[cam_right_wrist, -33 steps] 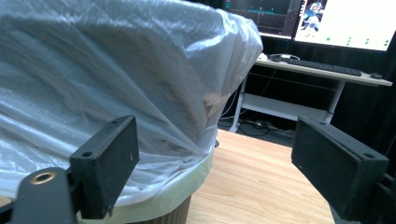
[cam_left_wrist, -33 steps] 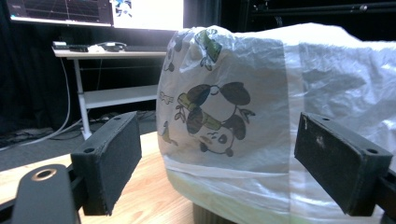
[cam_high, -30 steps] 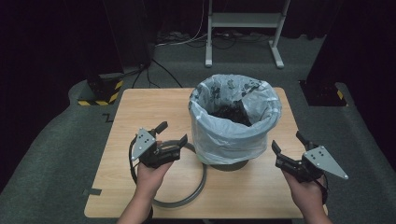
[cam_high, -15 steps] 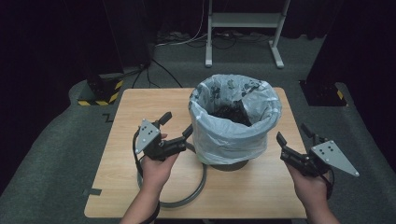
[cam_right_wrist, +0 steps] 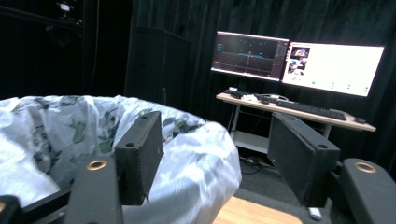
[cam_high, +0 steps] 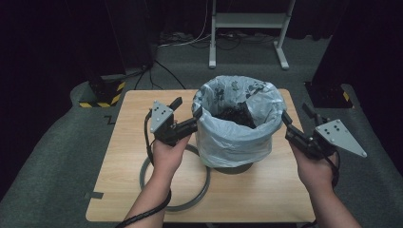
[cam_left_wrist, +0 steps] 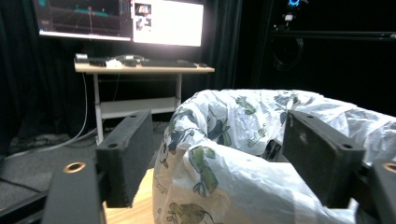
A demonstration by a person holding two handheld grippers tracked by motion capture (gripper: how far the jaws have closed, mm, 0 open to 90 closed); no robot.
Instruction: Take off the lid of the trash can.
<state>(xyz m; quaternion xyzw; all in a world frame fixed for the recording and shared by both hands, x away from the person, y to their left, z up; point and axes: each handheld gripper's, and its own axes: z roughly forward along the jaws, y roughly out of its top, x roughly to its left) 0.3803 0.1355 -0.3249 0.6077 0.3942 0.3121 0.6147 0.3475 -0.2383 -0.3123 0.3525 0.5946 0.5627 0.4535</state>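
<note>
Risk entry: I hold left gripper (cam_high: 186, 110) and right gripper (cam_high: 294, 122), jaws wide, flanking bag rim (cam_high: 237, 85) at frame centre; thin plastic may slip or tear.

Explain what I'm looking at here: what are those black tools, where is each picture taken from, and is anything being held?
A person holds two hand-held grippers. The high view looks down on a wooden table; the other two pictures come from cameras riding on each gripper. The left gripper and right gripper flank a bin lined with a white printed bag. A grey ring lies flat on the table. Both grippers are open; the bag's rim sits between the left one's jaws, nothing gripped.
</note>
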